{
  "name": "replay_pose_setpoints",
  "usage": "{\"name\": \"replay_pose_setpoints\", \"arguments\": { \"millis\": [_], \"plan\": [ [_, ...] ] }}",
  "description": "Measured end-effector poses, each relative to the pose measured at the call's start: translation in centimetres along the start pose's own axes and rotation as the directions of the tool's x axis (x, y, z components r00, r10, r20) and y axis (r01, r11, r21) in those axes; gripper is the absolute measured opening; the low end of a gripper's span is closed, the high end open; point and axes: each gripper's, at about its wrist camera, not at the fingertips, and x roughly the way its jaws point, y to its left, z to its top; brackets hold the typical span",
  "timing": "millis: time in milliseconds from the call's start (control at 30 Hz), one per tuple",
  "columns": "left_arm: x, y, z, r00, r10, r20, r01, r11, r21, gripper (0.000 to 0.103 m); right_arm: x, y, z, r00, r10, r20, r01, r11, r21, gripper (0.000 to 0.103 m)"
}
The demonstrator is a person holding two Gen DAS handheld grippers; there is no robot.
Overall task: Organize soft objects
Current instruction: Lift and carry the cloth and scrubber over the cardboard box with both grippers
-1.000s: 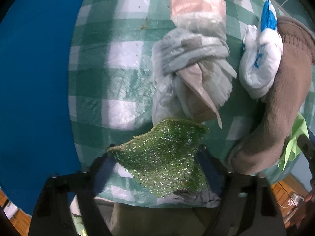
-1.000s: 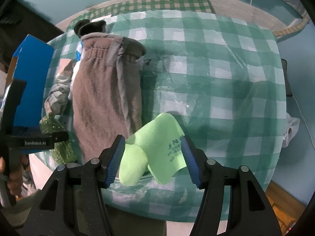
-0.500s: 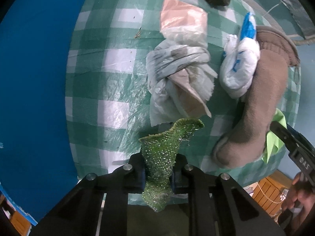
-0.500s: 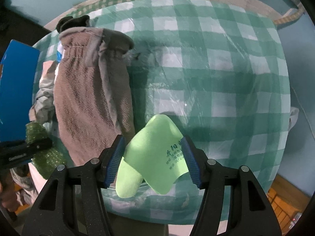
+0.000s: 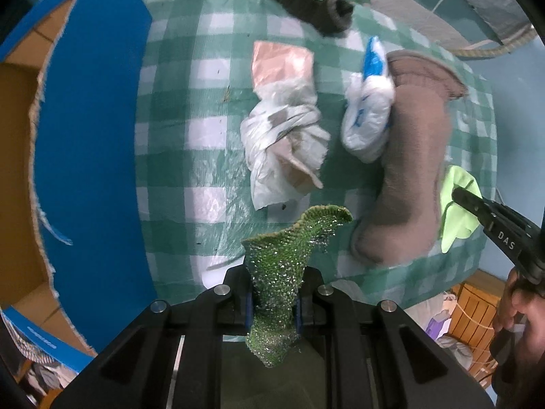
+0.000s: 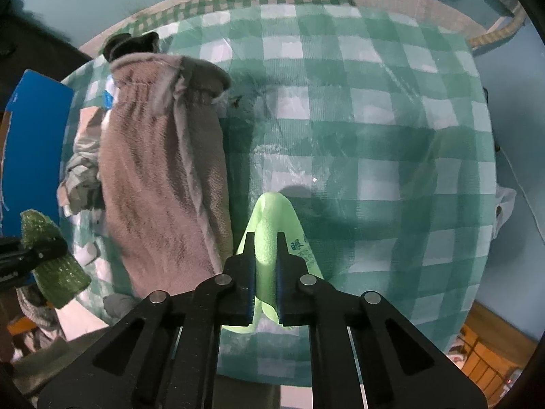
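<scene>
Pinching a glittery green scrubber between its pads, the left gripper holds it clear above the near edge of the green-checked tablecloth. The right gripper, whose jaws have just been closing, is clamped on a lime-green cloth whose far end lies on the same tablecloth. Beyond the left fingers lie crumpled plastic bags and a brown towel; a blue cardboard box stands left. Pale blue walls surround the table.
</scene>
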Motion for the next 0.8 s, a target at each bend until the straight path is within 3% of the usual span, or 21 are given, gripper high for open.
{"name": "replay_pose_setpoints", "arguments": {
  "millis": [367,800],
  "plan": [
    [-5.4,-1.3,-3.4,0.998,0.013,0.067,-0.019,0.996,0.089,0.017,-3.3,2.0,-0.9,0.999,-0.017,0.044,0.018,1.0,-0.02,0.008],
    [-8.3,-1.3,-5.3,0.993,0.032,0.118,-0.048,0.99,0.135,0.017,-7.1,5.0,-1.7,0.994,-0.042,0.102,0.048,0.997,-0.059,0.008]
  ]
}}
